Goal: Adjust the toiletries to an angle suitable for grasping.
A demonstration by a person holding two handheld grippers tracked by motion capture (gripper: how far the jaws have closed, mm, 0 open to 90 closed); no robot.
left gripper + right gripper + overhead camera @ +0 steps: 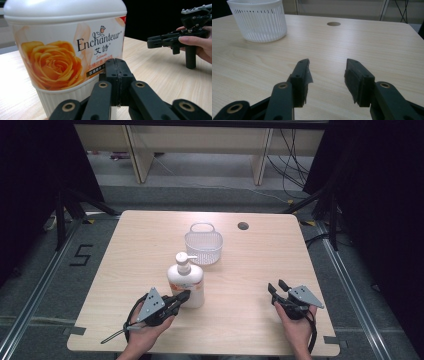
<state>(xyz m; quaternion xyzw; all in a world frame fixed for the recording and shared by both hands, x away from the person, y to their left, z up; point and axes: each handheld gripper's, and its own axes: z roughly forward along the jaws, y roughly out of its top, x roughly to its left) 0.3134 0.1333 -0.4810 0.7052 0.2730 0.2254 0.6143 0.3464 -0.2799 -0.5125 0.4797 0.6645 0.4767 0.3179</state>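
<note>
My left hand-held gripper (117, 75): jaws pressed together with nothing between them, the tips right at the lower front of the bottle — from the high view I cannot tell whether they touch it.
My right hand-held gripper (327, 75): jaws spread and empty, resting low over the bare wood, well apart from everything.
Pump bottle (186, 282): upright on the bench (125, 250), near my edge and left of centre, pump head (183, 257) on top with its spout pointing right.
How I expect it to handle: rigid plastic, smooth and glossy on the label (50, 65), so likely slippery; heavy if it is full, though I cannot see the fill level. Tall for its base — a push up high could tip it.
Where I would take hold: across the narrower sides of the body, low to mid height; the ribbed band (65, 97) at the base looks like it offers more bite than the label. Not by the pump, which may give.
Basket (203, 247): white, slotted, handle to the far side, just beyond the bottle — light, and it will probably slide if nudged.
</note>
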